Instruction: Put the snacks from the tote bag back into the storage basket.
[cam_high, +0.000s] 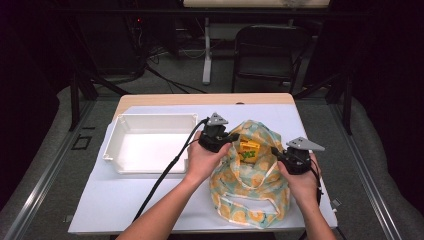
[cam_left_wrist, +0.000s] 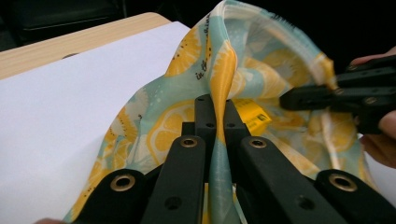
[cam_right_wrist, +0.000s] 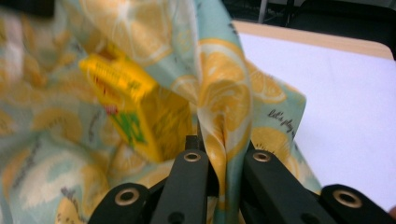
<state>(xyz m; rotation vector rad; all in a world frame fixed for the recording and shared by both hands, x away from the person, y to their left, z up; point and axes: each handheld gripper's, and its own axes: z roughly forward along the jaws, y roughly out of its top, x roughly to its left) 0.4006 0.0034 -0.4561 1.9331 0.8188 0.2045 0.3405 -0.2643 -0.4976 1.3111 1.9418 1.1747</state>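
Note:
A lemon-print cloth bag (cam_high: 250, 185) lies on the white sheet in front of the person, its mouth held apart. My left gripper (cam_high: 231, 137) is shut on the bag's left rim (cam_left_wrist: 219, 74), the fabric pinched between its jaws. At the opposite side my right gripper (cam_high: 276, 152) is shut on the right rim (cam_right_wrist: 224, 116). A yellow packet (cam_high: 248, 150) sits inside the open bag, and in the right gripper view the packet (cam_right_wrist: 126, 98) shows green print. The right gripper (cam_left_wrist: 299, 99) also appears across the opening in the left gripper view.
A white tray (cam_high: 150, 142) with nothing in it stands left of the bag on the white sheet (cam_high: 125, 195). The wooden table edge (cam_high: 200, 99) runs along the back. A dark chair (cam_high: 267, 55) stands beyond the table.

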